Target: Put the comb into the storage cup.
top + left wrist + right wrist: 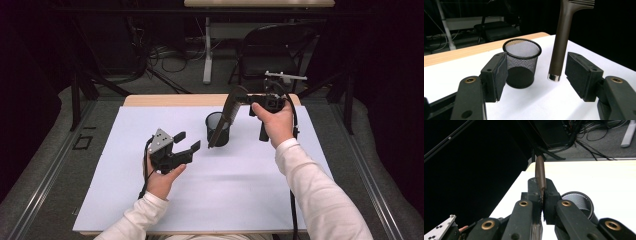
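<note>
White sheet covers wooden table. At 12 o'clock beyond: black chair, cables on grey floor.

The comb runs off the top edge of the left gripper view, its toothed head barely showing. In the right gripper view the right gripper hides most of the comb between its pads, and the mesh cup sits half covered behind one jaw.

White long sleeves, black two-jaw tools with brass-coloured screws, perhaps foam-padded jaws, grey three-cornered plate
</note>
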The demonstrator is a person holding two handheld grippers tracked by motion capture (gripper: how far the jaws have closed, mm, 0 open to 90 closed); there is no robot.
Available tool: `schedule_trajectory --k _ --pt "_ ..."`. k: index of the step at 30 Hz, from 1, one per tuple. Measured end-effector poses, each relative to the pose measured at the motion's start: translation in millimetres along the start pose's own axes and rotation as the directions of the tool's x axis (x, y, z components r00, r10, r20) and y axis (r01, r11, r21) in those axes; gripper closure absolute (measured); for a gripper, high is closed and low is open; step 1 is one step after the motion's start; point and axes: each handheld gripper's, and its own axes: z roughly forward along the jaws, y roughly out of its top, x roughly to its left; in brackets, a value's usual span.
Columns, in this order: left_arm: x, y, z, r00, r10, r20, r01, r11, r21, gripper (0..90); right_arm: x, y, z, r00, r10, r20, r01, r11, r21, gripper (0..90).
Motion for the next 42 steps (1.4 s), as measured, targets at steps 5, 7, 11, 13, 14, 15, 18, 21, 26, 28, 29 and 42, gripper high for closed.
schedule_trajectory --k 5,7,11,13,14,15,18,21,26,28,29,42 --pt "2.9 -0.1 -0.3 0.9934 0.055 -0.1 -0.052 0.9983 0.025 35.1 0.6 6.4 -3.8 0.9998 -0.011 0.015 0.011 1.0 -0.015 87.1" --pt "6.5 -1.1 0.5 0.9926 0.024 -0.119 -0.018 0.9984 0.053 34.1 0.6 8.5 -5.0 0.9996 -0.017 0.021 0.017 1.0 -0.022 87.1" --pt "14.1 -3.0 3.0 0.997 0.0 -0.077 0.005 0.998 0.063 31.3 -0.9 12.2 -5.9 0.9993 -0.017 0.034 0.019 0.999 -0.034 87.1" --pt "17.1 -3.3 3.5 0.9978 -0.016 -0.064 0.021 0.9974 0.069 29.4 -2.3 14.4 -6.2 0.9989 -0.02 0.042 0.022 0.999 -0.038 87.1" --pt "18.3 -3.4 3.7 0.9981 -0.019 -0.058 0.023 0.9974 0.068 29.4 -2.9 15.5 -6.4 0.9987 -0.02 0.047 0.022 0.999 -0.042 87.1" --pt "19.0 -3.3 3.8 0.9983 -0.019 -0.056 0.023 0.9976 0.066 29.4 -3.2 16.5 -6.7 0.9985 -0.02 0.051 0.023 0.999 -0.046 87.1" --pt "20.7 -2.7 2.9 0.9988 -0.027 -0.042 0.029 0.9974 0.065 27.6 -4.1 19.3 -7.4 0.9977 -0.022 0.064 0.026 0.998 -0.057 87.1" --pt "20.7 -2.4 2.6 0.9985 -0.038 -0.039 0.04 0.9975 0.057 21.8 -5.9 21.4 -8.1 0.9966 -0.025 0.078 0.03 0.997 -0.065 87.1" --pt "20.6 -0.5 -1.3 0.9984 -0.037 -0.042 0.039 0.9985 0.039 19.6 -8.7 25.8 -7.9 0.9941 -0.029 0.105 0.038 0.996 -0.077 87.1" --pt "20.6 0.5 -2.6 0.9982 -0.042 -0.044 0.043 0.9986 0.029 18.7 -9.6 28.3 -6.5 0.9929 -0.029 0.115 0.038 0.996 -0.083 87.1" --pt "20.6 0.9 -3.0 0.998 -0.044 -0.045 0.045 0.9986 0.028 17.7 -9.8 29.6 -5.5 0.9921 -0.032 0.122 0.043 0.995 -0.087 87.1" --pt "21.2 1.9 -5.5 0.9991 -0.024 -0.036 0.025 0.9992 0.03 16.0 -8.6 35.6 17.3 0.9762 -0.075 0.203 0.098 0.99 -0.104 87.1"
